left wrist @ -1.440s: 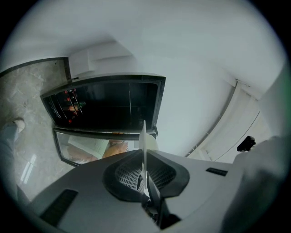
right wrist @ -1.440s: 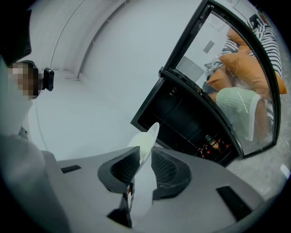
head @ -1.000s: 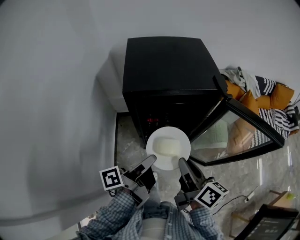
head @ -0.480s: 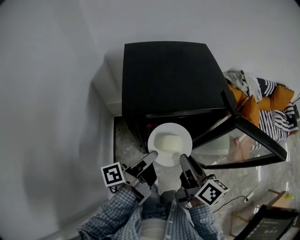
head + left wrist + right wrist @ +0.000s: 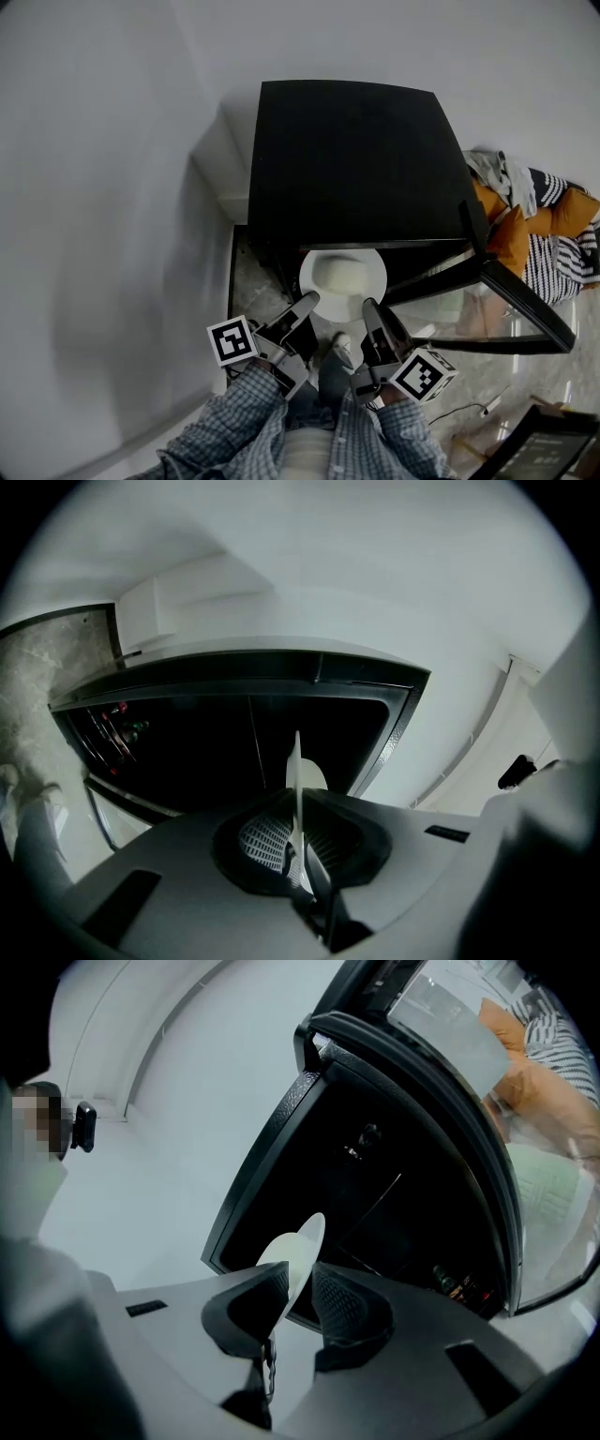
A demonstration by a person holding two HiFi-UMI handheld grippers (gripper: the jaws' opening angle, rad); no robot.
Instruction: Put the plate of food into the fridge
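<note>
A white plate (image 5: 342,279) with a pale block of food (image 5: 339,275) hangs level at the mouth of the black fridge (image 5: 356,159); its far rim reaches the fridge's front edge. My left gripper (image 5: 305,307) is shut on the plate's near-left rim and my right gripper (image 5: 367,311) on its near-right rim. The fridge's glass door (image 5: 506,295) stands open to the right. In the left gripper view the plate (image 5: 297,771) shows edge-on, pinched between the ribbed pads (image 5: 267,841). In the right gripper view the plate (image 5: 302,1246) sits clamped between the pads (image 5: 342,1302), before the dark fridge interior (image 5: 394,1194).
A white wall rises left of and behind the fridge. The marble floor (image 5: 246,277) shows beside the fridge's left side. A heap of orange and striped cloth (image 5: 539,216) lies past the open door. A cable (image 5: 469,410) runs over the floor at lower right.
Both grippers have carried the plate forward, from in front of the fridge up to its opening. Their hold on the rim is the same.
</note>
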